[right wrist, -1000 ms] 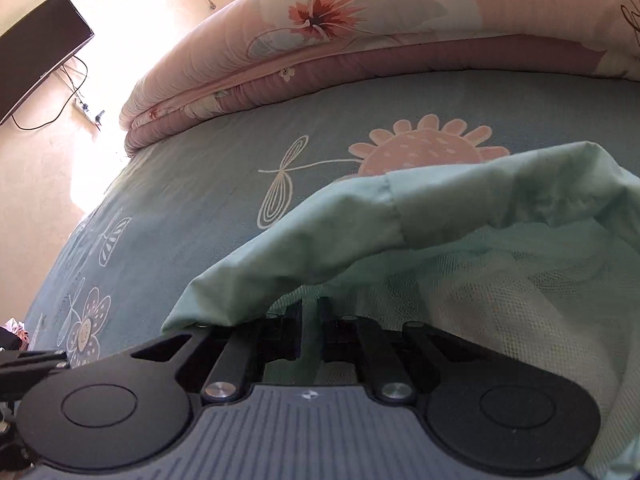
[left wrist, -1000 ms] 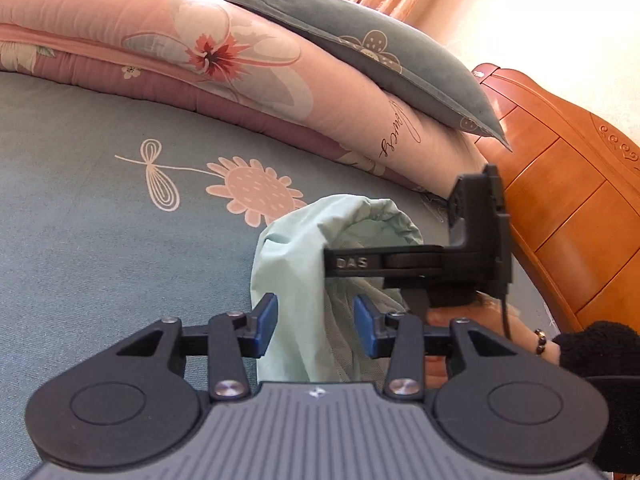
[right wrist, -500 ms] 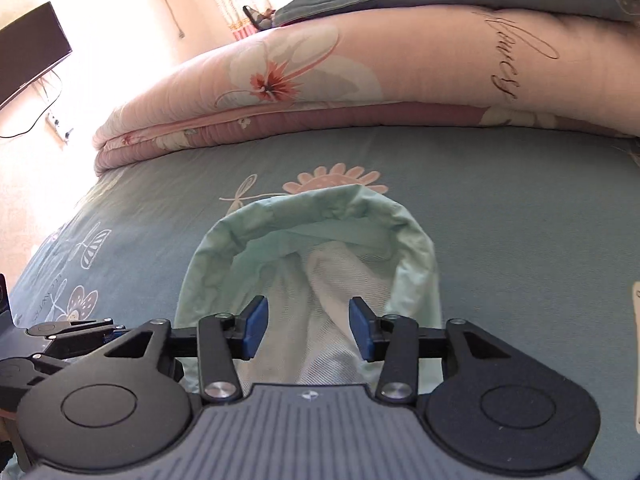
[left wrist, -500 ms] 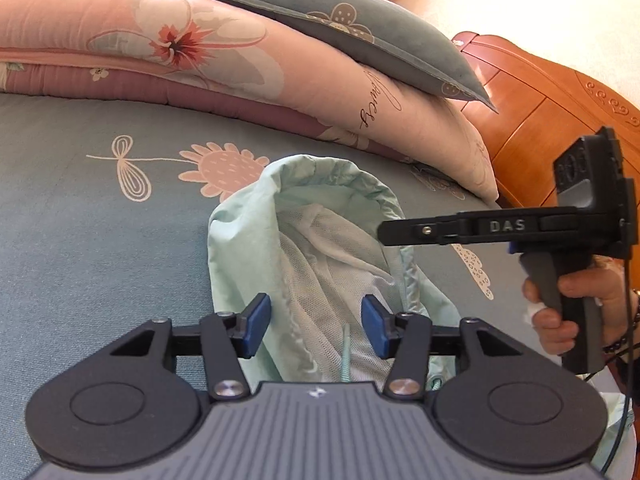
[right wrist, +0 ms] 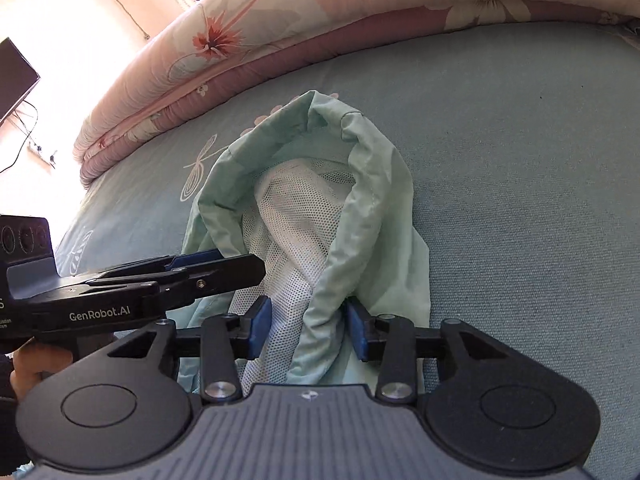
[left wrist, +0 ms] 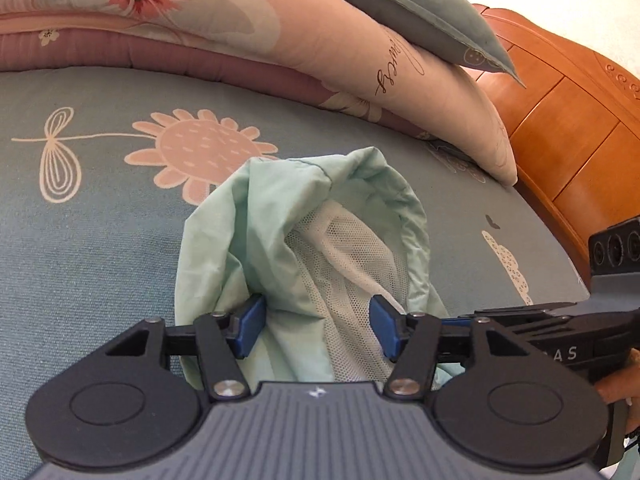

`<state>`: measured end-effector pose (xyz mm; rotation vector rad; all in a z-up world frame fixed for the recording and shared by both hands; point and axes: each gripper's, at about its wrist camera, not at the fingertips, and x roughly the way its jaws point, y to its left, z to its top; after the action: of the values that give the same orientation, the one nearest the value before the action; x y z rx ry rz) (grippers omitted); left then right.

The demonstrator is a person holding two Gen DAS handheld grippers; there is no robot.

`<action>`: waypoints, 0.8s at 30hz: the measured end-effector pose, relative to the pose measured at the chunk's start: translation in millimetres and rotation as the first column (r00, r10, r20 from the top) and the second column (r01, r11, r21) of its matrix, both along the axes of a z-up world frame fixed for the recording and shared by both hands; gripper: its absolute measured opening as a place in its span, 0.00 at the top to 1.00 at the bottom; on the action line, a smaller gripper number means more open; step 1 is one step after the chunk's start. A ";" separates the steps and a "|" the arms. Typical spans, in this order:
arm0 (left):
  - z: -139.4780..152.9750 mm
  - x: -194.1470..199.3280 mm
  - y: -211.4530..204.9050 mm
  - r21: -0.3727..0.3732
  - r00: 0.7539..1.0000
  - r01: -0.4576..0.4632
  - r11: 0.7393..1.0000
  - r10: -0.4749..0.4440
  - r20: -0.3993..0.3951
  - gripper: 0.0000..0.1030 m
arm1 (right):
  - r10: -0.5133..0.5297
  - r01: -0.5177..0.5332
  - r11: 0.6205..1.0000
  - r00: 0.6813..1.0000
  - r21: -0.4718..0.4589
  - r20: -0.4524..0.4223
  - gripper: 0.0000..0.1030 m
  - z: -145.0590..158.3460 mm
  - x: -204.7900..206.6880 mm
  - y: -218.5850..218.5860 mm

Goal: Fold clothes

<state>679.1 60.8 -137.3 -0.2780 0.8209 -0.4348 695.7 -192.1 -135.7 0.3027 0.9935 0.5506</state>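
Note:
A pale green garment (left wrist: 360, 200) with a white mesh lining (left wrist: 340, 264) lies bunched on the blue bed sheet (left wrist: 80, 240), its rim curled open at the far end. My left gripper (left wrist: 318, 326) is low over the near end, its jaws opening with green cloth and mesh between the blue pads. In the right wrist view the same garment (right wrist: 376, 184) runs away from my right gripper (right wrist: 309, 330). Its jaws are closing around a rolled green fold and mesh without a firm pinch. The left gripper's fingers (right wrist: 224, 272) reach in from the left beside it.
A pink floral quilt (left wrist: 200, 20) and a grey-blue pillow (left wrist: 420, 12) are stacked along the far side of the bed. An orange wooden headboard (left wrist: 560, 120) rises at the right. A dark screen (right wrist: 12, 76) hangs on the wall far left. A hand (right wrist: 36, 364) grips the left handle.
The right gripper, shut on the garment's edge a second ago, let go and drew back. The garment dropped onto the bed. Both grippers came down over its near end, and the left jaws widened.

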 end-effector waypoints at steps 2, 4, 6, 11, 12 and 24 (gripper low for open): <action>10.8 -5.7 -0.4 0.025 1.000 -0.019 1.000 0.019 -0.009 0.45 | 0.024 -0.023 0.999 1.000 -0.040 0.006 0.56 8.6 -3.8 2.7; 23.9 -18.4 3.5 0.005 0.999 -0.030 1.000 0.030 -0.015 0.45 | 0.033 -0.032 0.998 0.999 -0.060 0.015 0.54 24.4 -16.4 0.7; 38.5 -42.5 8.7 -0.013 0.999 -0.035 0.999 0.035 -0.001 0.43 | 0.034 -0.031 0.997 0.998 -0.067 0.056 0.50 43.7 -38.0 -7.4; 56.7 -117.8 21.4 -0.046 0.998 -0.042 0.998 0.039 -0.055 0.35 | 0.095 -0.092 0.994 0.994 -0.056 0.056 0.47 68.4 -96.1 -26.4; 53.4 -127.2 22.2 -0.046 0.996 -0.042 0.998 0.038 -0.082 0.35 | 0.111 -0.108 0.992 0.993 -0.062 0.033 0.47 66.1 -102.7 -27.0; 36.2 -143.2 33.7 0.091 0.968 -0.212 0.973 0.222 -0.120 0.39 | -0.053 0.053 0.978 0.999 -0.202 0.006 0.45 33.0 -124.9 -30.1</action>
<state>535.9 94.5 -101.1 -0.3230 0.9209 -0.1803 570.9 -222.2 -102.7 0.1476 1.0286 0.3973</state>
